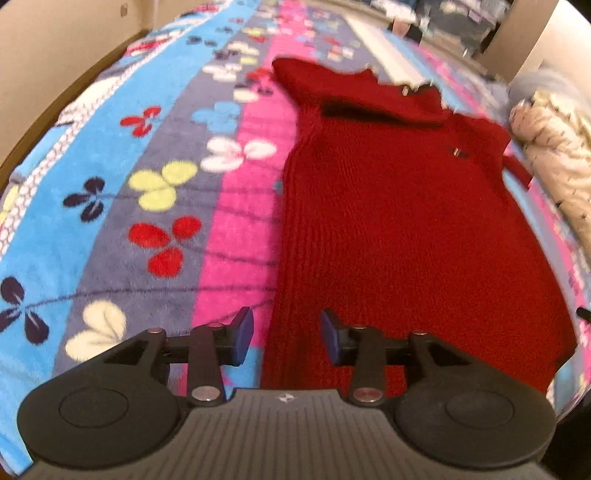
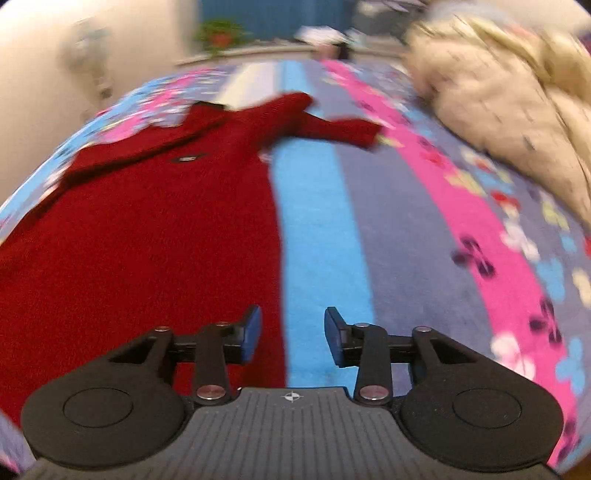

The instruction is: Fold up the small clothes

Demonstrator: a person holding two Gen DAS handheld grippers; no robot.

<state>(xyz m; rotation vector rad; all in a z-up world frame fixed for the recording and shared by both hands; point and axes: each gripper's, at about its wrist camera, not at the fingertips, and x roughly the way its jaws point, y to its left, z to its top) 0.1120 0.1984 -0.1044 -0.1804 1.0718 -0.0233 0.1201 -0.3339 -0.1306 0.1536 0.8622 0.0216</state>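
1. Bedroom-ish setting, soft fleece blanket (image 1: pixel 159 229) spread as the work surface: stripes of blue, grey-purple and hot pink, dotted with clover-like flowers in red, yellow, white and navy. Same blanket (image 2: pixel 406 229) fills the right wrist view.
2. Laid out flat on it: red knit sweater (image 1: pixel 406 221), ribbed, collar end far from the camera, hem end nearest. Small dark tag or clasp on the chest. Looks pretty smooth, no big bunching.
3. Left gripper (image 1: pixel 287 338) hovering low over the hem, jaws parted to a moderate gap, nothing pinched. Left edge of the sweater runs right through that gap: the left pad sits over pink and blue blanket, the right pad over red knit. Can't tell if the tips actually touch the fabric.
4. From the right side, the same red knit sweater (image 2: pixel 147 229) takes up the left half of the frame, one sleeve stretched out toward the pink stripe up top.
5. Right gripper (image 2: pixel 293 338) also partly open, empty. Sweater's right edge falls just inside the left pad, rest of the gap over the blue stripe.
6. Off to the right, well apart from the sweater: cream fluffy jacket (image 2: pixel 498 96) heaped on the blanket, also visible at the edge of the left view (image 1: pixel 554 147).
7. Background blurry: pale wall, blue curtain-like panel, a potted plant (image 2: pixel 221 33).
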